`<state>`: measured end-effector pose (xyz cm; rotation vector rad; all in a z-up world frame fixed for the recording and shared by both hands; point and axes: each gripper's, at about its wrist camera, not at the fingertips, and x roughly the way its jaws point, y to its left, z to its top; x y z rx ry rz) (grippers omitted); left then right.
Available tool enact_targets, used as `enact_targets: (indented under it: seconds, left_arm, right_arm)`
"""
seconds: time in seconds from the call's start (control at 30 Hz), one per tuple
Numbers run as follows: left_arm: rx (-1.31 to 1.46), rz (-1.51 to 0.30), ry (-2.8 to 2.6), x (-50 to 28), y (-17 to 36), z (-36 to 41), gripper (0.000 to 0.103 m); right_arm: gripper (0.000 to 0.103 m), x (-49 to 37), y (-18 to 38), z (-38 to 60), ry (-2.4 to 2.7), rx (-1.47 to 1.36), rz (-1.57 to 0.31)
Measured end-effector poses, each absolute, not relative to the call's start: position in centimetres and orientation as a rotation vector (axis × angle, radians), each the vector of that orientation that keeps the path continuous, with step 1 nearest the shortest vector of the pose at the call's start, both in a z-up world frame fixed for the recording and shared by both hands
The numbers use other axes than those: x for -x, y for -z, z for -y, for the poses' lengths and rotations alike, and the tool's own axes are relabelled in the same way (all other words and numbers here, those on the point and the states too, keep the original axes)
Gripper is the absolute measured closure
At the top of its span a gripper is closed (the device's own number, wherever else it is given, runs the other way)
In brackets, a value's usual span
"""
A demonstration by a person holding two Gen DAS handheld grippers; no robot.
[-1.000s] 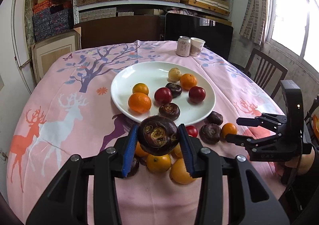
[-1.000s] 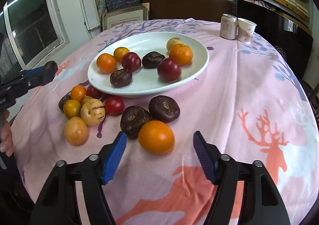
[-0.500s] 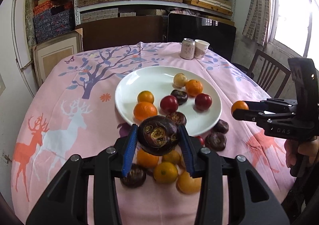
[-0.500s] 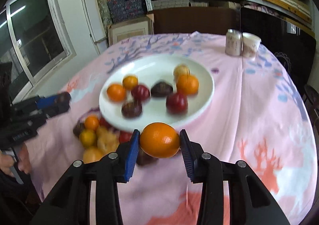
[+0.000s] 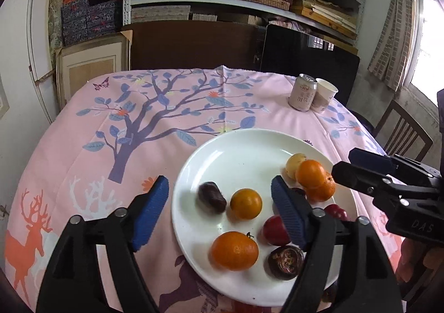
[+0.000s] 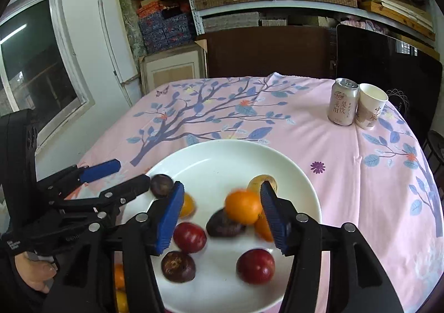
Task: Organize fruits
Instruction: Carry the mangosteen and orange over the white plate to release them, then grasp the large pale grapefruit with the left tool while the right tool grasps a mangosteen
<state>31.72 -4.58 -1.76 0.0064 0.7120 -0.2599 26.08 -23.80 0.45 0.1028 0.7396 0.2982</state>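
A white plate holds several oranges, red plums and dark mangosteens. My left gripper is open and empty above the plate's left part; a blurred dark mangosteen lies on the plate between its fingers. My right gripper is open above the plate; a blurred orange sits between its fingers, on top of other fruit. The right gripper also shows in the left wrist view, the left gripper in the right wrist view.
A drink can and a paper cup stand at the table's far right. More loose fruit lies beside the plate's near left edge. A chair stands at the right; shelves stand behind the table.
Both grippers moved forward over the plate and opened. The left let go of the dark mangosteen, the right let go of the orange; both fruits now lie on the plate.
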Motion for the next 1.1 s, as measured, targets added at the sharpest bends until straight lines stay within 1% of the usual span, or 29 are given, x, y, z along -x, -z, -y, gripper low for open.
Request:
enact_targets:
  seconds: [0.1, 0.23, 0.3, 0.43, 0.53, 0.63, 0.67, 0.73, 0.83, 0.97, 1.1]
  left_arm:
    - [-0.013, -0.688, 0.283, -28.0, 1.0, 3.9, 0.021]
    - [-0.087, -0.680, 0.335, -22.0, 1.6, 3.8, 0.016]
    - [-0.143, -0.690, 0.348, -19.2, 2.7, 4.0, 0.016]
    - [-0.244, -0.765, 0.380, -14.8, 6.2, 5.3, 0.016]
    - [-0.308, -0.760, 0.369, -13.0, 7.6, 6.7, 0.016]
    - [-0.306, -0.782, 0.371, -12.7, 8.4, 7.7, 0.016]
    - [-0.317, -0.786, 0.368, -12.8, 8.7, 8.0, 0.019]
    - [-0.343, -0.817, 0.364, -13.2, 9.3, 8.8, 0.039]
    - [-0.356, -0.823, 0.336, -13.8, 9.4, 9.4, 0.037]
    - [-0.384, -0.831, 0.321, -14.0, 9.6, 10.0, 0.039]
    - [-0.389, -0.852, 0.304, -14.4, 9.8, 10.0, 0.033]
  right_arm:
    - [0.045, -22.4, -0.7, 24.4, -0.317, -0.109, -0.734]
    - [0.041, -17.3, 0.7, 25.8, -0.330, -0.138, -0.752]
    - [0.038, -14.9, 2.0, 26.9, -0.319, -0.183, -0.758]
    - [0.037, -11.9, 5.1, 28.6, -0.271, -0.282, -0.803]
    - [0.037, -10.5, 6.5, 28.3, -0.265, -0.284, -0.815]
    - [0.037, -9.8, 7.3, 27.9, -0.254, -0.269, -0.818]
    - [0.037, -9.6, 7.5, 28.0, -0.250, -0.275, -0.815]
    - [0.037, -9.3, 7.6, 28.2, -0.248, -0.285, -0.805]
    - [0.037, -9.2, 7.8, 28.4, -0.258, -0.293, -0.805]
    - [0.037, -9.4, 8.1, 28.5, -0.272, -0.302, -0.819]
    - [0.037, -9.4, 8.1, 28.3, -0.272, -0.292, -0.825]
